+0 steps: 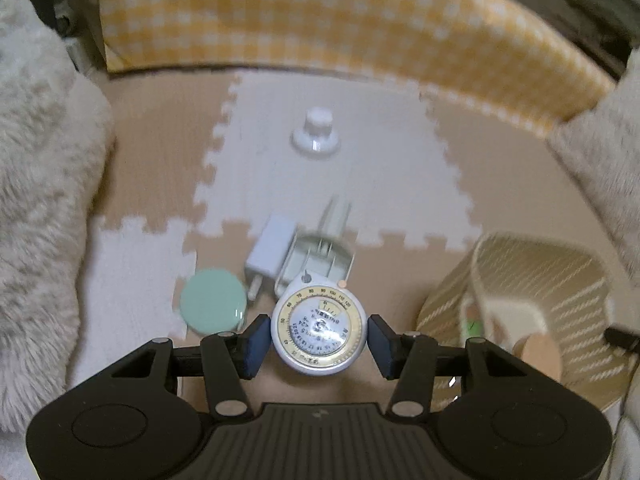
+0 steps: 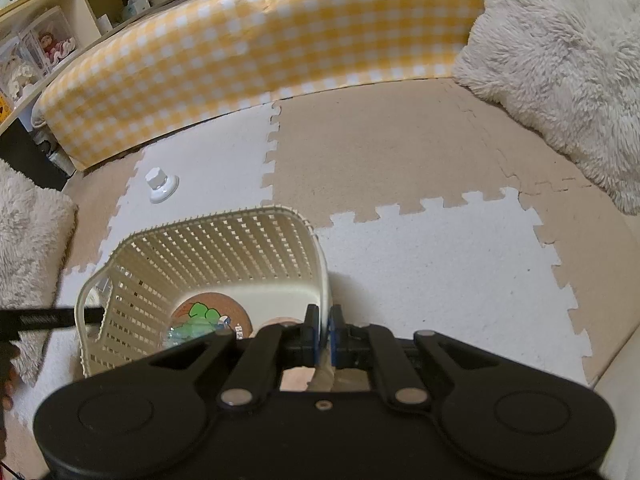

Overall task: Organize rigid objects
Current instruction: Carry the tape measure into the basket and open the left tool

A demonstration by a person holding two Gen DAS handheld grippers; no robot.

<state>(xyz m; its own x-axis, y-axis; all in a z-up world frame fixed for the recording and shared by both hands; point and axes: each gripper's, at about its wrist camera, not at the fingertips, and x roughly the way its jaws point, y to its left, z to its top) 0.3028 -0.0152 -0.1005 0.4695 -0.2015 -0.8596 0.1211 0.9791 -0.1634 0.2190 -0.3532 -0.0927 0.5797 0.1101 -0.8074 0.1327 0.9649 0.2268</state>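
Left tongs (image 1: 316, 338) grip the round dial timer (image 1: 318, 330); right tongs (image 2: 324, 330) pinch the basket (image 2: 208, 248) rim closed. Keeping the timer level during transfer seems wise.

Both wrist views look steeply down, close over the foam mat (image 1: 320, 200). Shared: white knob (image 1: 316, 133) upper centre left view, checked cushion (image 2: 260, 52) across top.

The round dial timer (image 1: 318, 328) is showing glossy white plastic; the basket (image 2: 208, 240) is looking like matt cream plastic lattice; the floor mat (image 2: 400, 152) is looking like rough foam.
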